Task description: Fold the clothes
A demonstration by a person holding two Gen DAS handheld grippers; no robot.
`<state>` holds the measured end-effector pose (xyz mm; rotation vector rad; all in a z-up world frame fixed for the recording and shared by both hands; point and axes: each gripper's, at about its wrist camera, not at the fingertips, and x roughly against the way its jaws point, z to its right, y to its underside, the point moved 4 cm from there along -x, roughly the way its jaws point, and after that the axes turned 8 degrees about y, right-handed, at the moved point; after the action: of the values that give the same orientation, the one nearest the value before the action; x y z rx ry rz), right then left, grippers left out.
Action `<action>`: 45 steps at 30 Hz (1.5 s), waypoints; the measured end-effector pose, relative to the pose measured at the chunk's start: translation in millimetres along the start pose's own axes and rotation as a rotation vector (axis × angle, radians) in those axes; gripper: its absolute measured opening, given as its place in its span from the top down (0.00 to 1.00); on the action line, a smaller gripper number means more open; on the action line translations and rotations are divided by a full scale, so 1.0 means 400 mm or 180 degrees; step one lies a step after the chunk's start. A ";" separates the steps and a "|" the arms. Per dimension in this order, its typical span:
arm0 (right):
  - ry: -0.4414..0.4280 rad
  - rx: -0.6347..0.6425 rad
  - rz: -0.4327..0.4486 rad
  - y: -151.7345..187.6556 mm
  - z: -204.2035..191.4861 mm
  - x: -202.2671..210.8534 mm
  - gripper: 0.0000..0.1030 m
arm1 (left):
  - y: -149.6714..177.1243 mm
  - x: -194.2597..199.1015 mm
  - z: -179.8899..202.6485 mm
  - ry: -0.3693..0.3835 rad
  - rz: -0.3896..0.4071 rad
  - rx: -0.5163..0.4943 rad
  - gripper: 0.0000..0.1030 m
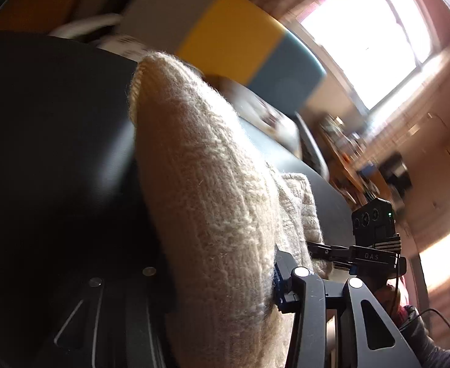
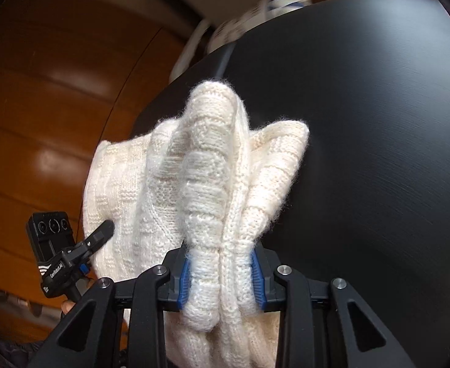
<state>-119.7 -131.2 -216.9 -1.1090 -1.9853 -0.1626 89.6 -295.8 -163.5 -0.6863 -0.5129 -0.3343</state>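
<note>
Sweater [image 2: 206, 184] is clamped in both your tools: right tool [image 2: 220, 279] pinches a bunched fold, left tool [image 1: 274, 279] grips another part, above the black tabletop [image 2: 362, 122].

likely a home: a bright window [image 1: 362, 36], wooden floor [image 2: 50, 128], and a black table [image 2: 362, 122].

I read "DAS" on right gripper [image 1: 319, 251] body, left wrist view. "CenRobot.AI" on left gripper [image 2: 102, 230] body, right wrist view. Nothing else legible.
</note>
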 end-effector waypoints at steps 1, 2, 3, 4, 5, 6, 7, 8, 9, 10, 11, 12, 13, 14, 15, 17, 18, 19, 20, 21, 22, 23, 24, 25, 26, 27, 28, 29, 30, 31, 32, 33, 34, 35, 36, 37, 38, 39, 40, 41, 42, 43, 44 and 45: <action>-0.0028 0.0066 -0.0054 -0.017 -0.030 -0.031 0.69 | -0.007 0.024 -0.026 -0.0057 0.0062 0.0048 0.55; -0.0055 0.0133 -0.0108 -0.035 -0.059 -0.062 0.69 | -0.014 0.049 -0.052 -0.0117 0.0130 0.0097 0.55; -0.0083 0.0199 -0.0162 -0.052 -0.088 -0.093 0.69 | -0.020 0.076 -0.078 -0.0181 0.0203 0.0149 0.55; -0.0110 0.0265 -0.0216 -0.070 -0.118 -0.124 0.69 | -0.027 0.102 -0.104 -0.0244 0.0271 0.0202 0.55; -0.0117 0.0344 -0.0268 -0.085 -0.149 -0.155 0.69 | -0.034 0.128 -0.131 -0.0307 0.0333 0.0256 0.55; -0.0112 0.0431 -0.0319 -0.098 -0.180 -0.185 0.69 | -0.041 0.154 -0.159 -0.0369 0.0396 0.0311 0.55; -0.0108 0.0517 -0.0370 -0.111 -0.212 -0.216 0.70 | -0.048 0.177 -0.185 -0.0435 0.0456 0.0370 0.55; -0.0103 0.0604 -0.0421 -0.125 -0.244 -0.246 0.70 | -0.054 0.198 -0.211 -0.0504 0.0512 0.0432 0.55; -0.0088 0.0691 -0.0469 -0.140 -0.276 -0.276 0.70 | -0.060 0.219 -0.237 -0.0572 0.0569 0.0495 0.55; -0.0053 0.0776 -0.0512 -0.155 -0.305 -0.304 0.70 | -0.065 0.240 -0.264 -0.0636 0.0623 0.0566 0.55; -0.0006 0.0859 -0.0559 -0.168 -0.331 -0.333 0.70 | -0.071 0.259 -0.291 -0.0694 0.0675 0.0646 0.55; 0.0044 0.0942 -0.0610 -0.181 -0.356 -0.363 0.70 | -0.076 0.278 -0.319 -0.0752 0.0727 0.0726 0.55; 0.0108 0.1012 -0.0658 -0.193 -0.374 -0.392 0.69 | -0.080 0.294 -0.347 -0.0803 0.0772 0.0824 0.55; 0.0179 0.1075 -0.0705 -0.204 -0.387 -0.421 0.69 | -0.083 0.307 -0.376 -0.0845 0.0807 0.0944 0.55; 0.0249 0.1138 -0.0751 -0.216 -0.400 -0.450 0.69 | -0.085 0.320 -0.405 -0.0887 0.0841 0.1063 0.54; 0.0313 0.1170 -0.0831 -0.238 -0.430 -0.497 0.66 | -0.084 0.337 -0.460 -0.0969 0.0874 0.1305 0.52; 0.0320 0.1132 -0.0849 -0.255 -0.443 -0.515 0.61 | -0.083 0.340 -0.484 -0.0989 0.0867 0.1404 0.51; 0.0320 0.1072 -0.0854 -0.270 -0.444 -0.528 0.60 | -0.081 0.342 -0.503 -0.0978 0.0849 0.1487 0.48; 0.0353 0.1109 -0.0815 -0.280 -0.446 -0.522 0.60 | -0.079 0.344 -0.520 -0.0957 0.0840 0.1577 0.43; 0.0405 0.1199 -0.0751 -0.286 -0.448 -0.507 0.60 | -0.076 0.349 -0.531 -0.0940 0.0831 0.1640 0.42; 0.0457 0.1288 -0.0686 -0.293 -0.451 -0.491 0.60 | -0.072 0.356 -0.536 -0.0928 0.0822 0.1671 0.39; 0.0547 0.1448 -0.0512 -0.310 -0.475 -0.474 0.60 | -0.069 0.362 -0.541 -0.0917 0.0814 0.1703 0.38; 0.0656 0.1644 -0.0277 -0.332 -0.512 -0.456 0.60 | -0.065 0.369 -0.545 -0.0905 0.0805 0.1734 0.37; 0.0682 0.1829 -0.0088 -0.339 -0.570 -0.452 0.60 | -0.062 0.377 -0.547 -0.0922 0.0802 0.1741 0.36; 0.0661 0.2006 0.0076 -0.338 -0.640 -0.457 0.58 | -0.058 0.390 -0.544 -0.0996 0.0810 0.1701 0.35; 0.0568 0.2233 0.0168 -0.329 -0.695 -0.458 0.58 | -0.056 0.406 -0.536 -0.1121 0.0842 0.1618 0.35; 0.0478 0.2464 0.0192 -0.315 -0.737 -0.466 0.58 | -0.056 0.423 -0.526 -0.1268 0.0893 0.1508 0.34; 0.0410 0.2682 0.0200 -0.300 -0.777 -0.480 0.58 | -0.061 0.435 -0.514 -0.1376 0.0949 0.1397 0.34; 0.0384 0.2839 0.0164 -0.290 -0.803 -0.502 0.58 | -0.072 0.439 -0.501 -0.1443 0.1010 0.1284 0.34; 0.0383 0.2962 0.0104 -0.282 -0.822 -0.530 0.60 | -0.082 0.444 -0.487 -0.1510 0.1071 0.1172 0.34; 0.0491 0.3009 0.0009 -0.283 -0.823 -0.565 0.61 | -0.093 0.449 -0.474 -0.1576 0.1131 0.1058 0.33; 0.0661 0.3012 -0.0104 -0.289 -0.814 -0.605 0.61 | -0.104 0.454 -0.460 -0.1642 0.1191 0.0945 0.32; 0.0814 0.2962 -0.0222 -0.299 -0.793 -0.645 0.61 | -0.115 0.452 -0.451 -0.1694 0.1221 0.0870 0.30; 0.0934 0.2877 -0.0355 -0.308 -0.761 -0.679 0.61 | -0.129 0.437 -0.450 -0.1713 0.1218 0.0830 0.30; 0.1053 0.2825 -0.0477 -0.307 -0.708 -0.684 0.64 | -0.145 0.413 -0.449 -0.1720 0.1206 0.0810 0.30; 0.1082 0.2785 -0.0499 -0.308 -0.678 -0.683 0.64 | -0.162 0.381 -0.452 -0.1744 0.1178 0.0870 0.30; 0.1056 0.2739 -0.0472 -0.313 -0.664 -0.685 0.64 | -0.181 0.346 -0.461 -0.1778 0.1140 0.0982 0.30; 0.1030 0.2694 -0.0445 -0.318 -0.650 -0.688 0.64 | -0.186 0.328 -0.479 -0.1831 0.1080 0.1101 0.30; 0.1004 0.2648 -0.0418 -0.323 -0.637 -0.690 0.64 | -0.177 0.320 -0.511 -0.1922 0.1002 0.1244 0.30; 0.0987 0.2620 -0.0405 -0.329 -0.626 -0.680 0.64 | -0.171 0.303 -0.534 -0.1995 0.0969 0.1356 0.29; 0.0975 0.2601 -0.0400 -0.336 -0.616 -0.663 0.64 | -0.167 0.288 -0.547 -0.2027 0.0979 0.1418 0.28; 0.0978 0.2621 -0.0398 -0.339 -0.618 -0.653 0.64 | -0.164 0.276 -0.557 -0.2054 0.0988 0.1480 0.21; 0.0965 0.2639 -0.0382 -0.342 -0.626 -0.641 0.64 | -0.163 0.269 -0.566 -0.2074 0.0996 0.1543 0.19; 0.0941 0.2645 -0.0356 -0.345 -0.633 -0.626 0.64 | -0.164 0.264 -0.573 -0.2080 0.1011 0.1593 0.19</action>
<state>-5.7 -495.2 -197.0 -0.4046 -1.5916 0.3925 224.2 -511.1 -222.7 -0.3630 -1.0482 0.3312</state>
